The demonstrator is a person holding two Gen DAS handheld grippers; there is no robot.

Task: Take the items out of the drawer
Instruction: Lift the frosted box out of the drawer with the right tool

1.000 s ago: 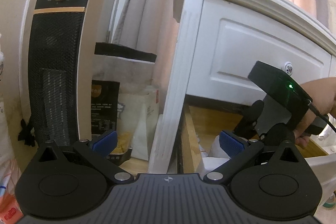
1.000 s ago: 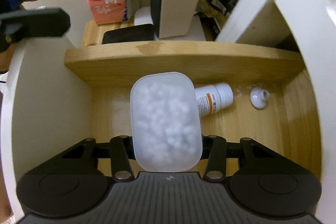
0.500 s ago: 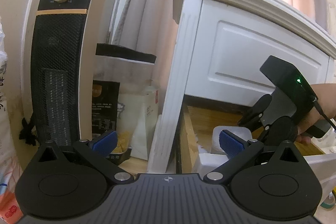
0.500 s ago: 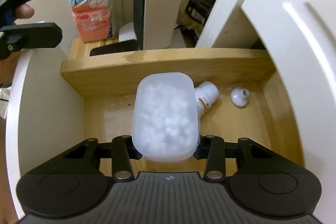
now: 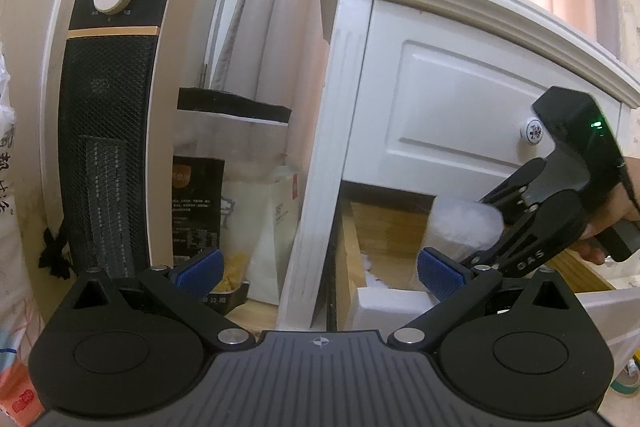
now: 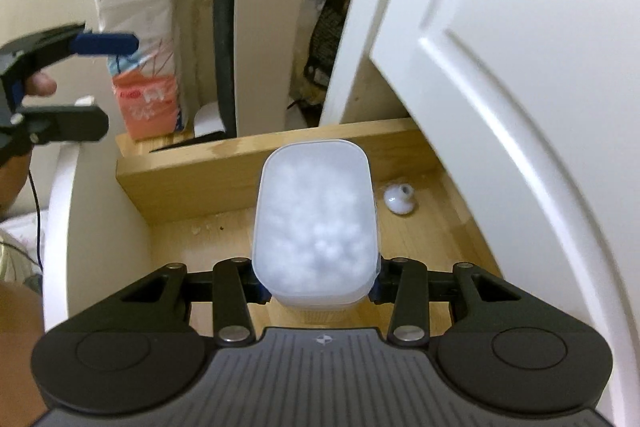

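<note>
White cabinetry frames an open wooden drawer [image 6: 224,163], above which the right gripper [image 6: 316,285] clamps a frosted rectangular plastic box of white cotton balls [image 6: 316,219]. Nearby, the left gripper [image 5: 320,269] hangs with fingers spread, holding nothing.

In the right wrist view, the box [image 6: 316,223] is held at the centre, above the drawer [image 6: 188,171] floor. A small cap [image 6: 398,199] lies on that floor at 2 o'clock from the box. Beyond the drawer wall, at 11 o'clock, a bag [image 6: 140,27] stands. In the left wrist view, the heater [image 5: 108,115] is found at 9 o'clock, the drawer [image 5: 384,235] at 3 o'clock.
</note>
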